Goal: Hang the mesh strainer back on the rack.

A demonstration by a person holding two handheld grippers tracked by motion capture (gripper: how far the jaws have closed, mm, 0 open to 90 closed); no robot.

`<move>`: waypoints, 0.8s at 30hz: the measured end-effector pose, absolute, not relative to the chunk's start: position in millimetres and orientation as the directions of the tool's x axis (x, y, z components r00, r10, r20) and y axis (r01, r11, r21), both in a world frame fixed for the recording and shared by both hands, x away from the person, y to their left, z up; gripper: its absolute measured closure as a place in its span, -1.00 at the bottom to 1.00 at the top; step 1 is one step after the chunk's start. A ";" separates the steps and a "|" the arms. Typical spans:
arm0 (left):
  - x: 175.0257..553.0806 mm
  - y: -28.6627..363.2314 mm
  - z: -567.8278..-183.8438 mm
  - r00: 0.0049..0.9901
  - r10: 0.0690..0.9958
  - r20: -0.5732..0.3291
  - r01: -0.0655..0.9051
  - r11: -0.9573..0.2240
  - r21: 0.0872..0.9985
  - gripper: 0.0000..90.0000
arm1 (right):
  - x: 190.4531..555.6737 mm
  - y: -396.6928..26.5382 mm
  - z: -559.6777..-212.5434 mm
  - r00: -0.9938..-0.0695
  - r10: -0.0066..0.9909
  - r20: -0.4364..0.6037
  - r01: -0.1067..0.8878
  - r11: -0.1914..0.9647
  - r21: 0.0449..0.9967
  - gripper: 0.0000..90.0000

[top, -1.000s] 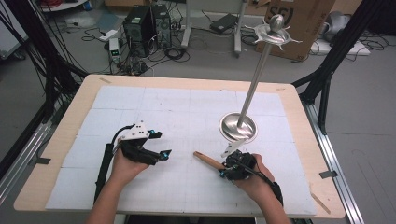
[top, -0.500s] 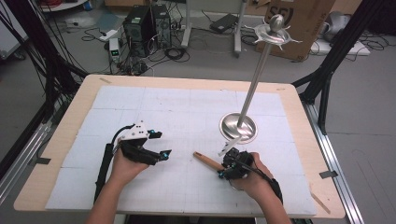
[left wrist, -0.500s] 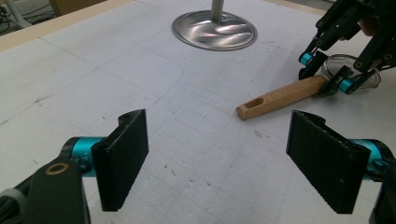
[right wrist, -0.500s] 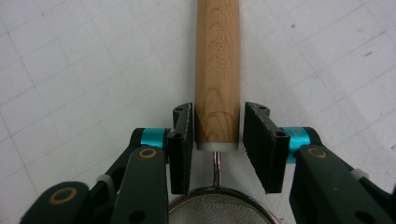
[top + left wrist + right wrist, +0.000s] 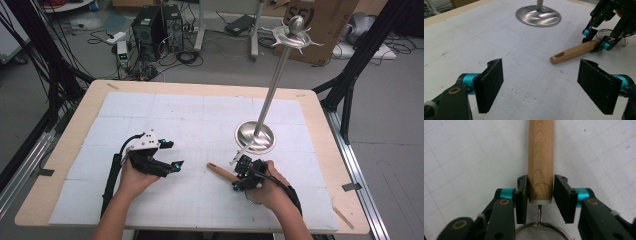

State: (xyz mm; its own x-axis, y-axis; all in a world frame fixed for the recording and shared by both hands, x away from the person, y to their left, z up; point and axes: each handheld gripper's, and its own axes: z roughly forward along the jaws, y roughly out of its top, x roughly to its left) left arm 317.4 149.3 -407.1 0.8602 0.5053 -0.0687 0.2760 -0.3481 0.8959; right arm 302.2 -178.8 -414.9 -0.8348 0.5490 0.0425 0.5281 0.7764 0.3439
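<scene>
Barely anything's shifted since a second ago except the right gripper (image 5: 540,200) jaws fidgeting, now closing again on the strainer's wooden handle (image 5: 540,160) near its mesh end, so squeeze firmly before lifting, while the left gripper (image 5: 544,85) sits wide open nearby.

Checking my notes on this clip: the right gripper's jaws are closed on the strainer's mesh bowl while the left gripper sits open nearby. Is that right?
Not quite. The right gripper has its jaws closed on the strainer's wooden handle, not the mesh bowl, which sits just behind the jaws; the right gripper view shows this. The left gripper does sit open nearby.
</scene>
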 end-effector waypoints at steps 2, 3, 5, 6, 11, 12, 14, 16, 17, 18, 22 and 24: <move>317.4 149.2 -407.2 0.860 0.506 -0.068 0.276 -0.349 0.896 -0.52 | 302.8 -178.6 -415.4 -0.840 0.542 0.037 0.519 0.780 0.350 0.52; 317.5 149.3 -407.3 0.860 0.506 -0.068 0.276 -0.349 0.896 -0.52 | 302.1 -178.5 -414.9 -0.837 0.547 0.029 0.521 0.780 0.347 0.52; 317.5 149.5 -407.2 0.859 0.507 -0.070 0.278 -0.348 0.895 -0.52 | 300.7 -178.3 -414.5 -0.842 0.540 0.018 0.512 0.786 0.346 0.53; 317.6 149.7 -407.3 0.859 0.506 -0.069 0.277 -0.348 0.896 -0.52 | 299.5 -178.3 -414.9 -0.843 0.538 0.014 0.507 0.785 0.357 0.53; 317.8 150.0 -407.3 0.859 0.507 -0.070 0.277 -0.345 0.897 -0.52 | 295.7 -183.8 -416.2 -0.839 0.544 0.024 0.506 0.764 0.401 0.53; 317.8 150.0 -407.3 0.859 0.507 -0.070 0.277 -0.345 0.897 -0.52 | 295.0 -184.7 -416.5 -0.837 0.547 0.017 0.504 0.759 0.411 0.53; 317.8 150.3 -407.3 0.858 0.508 -0.071 0.278 -0.344 0.897 -0.52 | 293.6 -185.5 -415.7 -0.837 0.547 0.017 0.500 0.752 0.430 0.53; 317.8 150.5 -407.2 0.858 0.509 -0.072 0.279 -0.343 0.897 -0.52 | 292.5 -186.9 -412.7 -0.836 0.548 0.012 0.495 0.745 0.448 0.53; 317.8 150.6 -407.1 0.858 0.509 -0.071 0.279 -0.344 0.897 -0.52 | 292.8 -188.1 -412.2 -0.840 0.542 0.003 0.480 0.742 0.467 0.53; 317.7 150.5 -407.0 0.858 0.509 -0.072 0.279 -0.343 0.897 -0.52 | 292.0 -188.8 -410.0 -0.835 0.550 0.004 0.485 0.734 0.475 0.53; 317.7 150.4 -407.1 0.858 0.509 -0.071 0.278 -0.344 0.897 -0.52 | 289.8 -192.3 -405.7 -0.827 0.563 -0.006 0.480 0.711 0.514 0.53; 317.7 150.3 -407.1 0.858 0.509 -0.072 0.279 -0.343 0.897 -0.52 | 288.8 -193.8 -404.8 -0.822 0.569 -0.018 0.477 0.705 0.525 0.54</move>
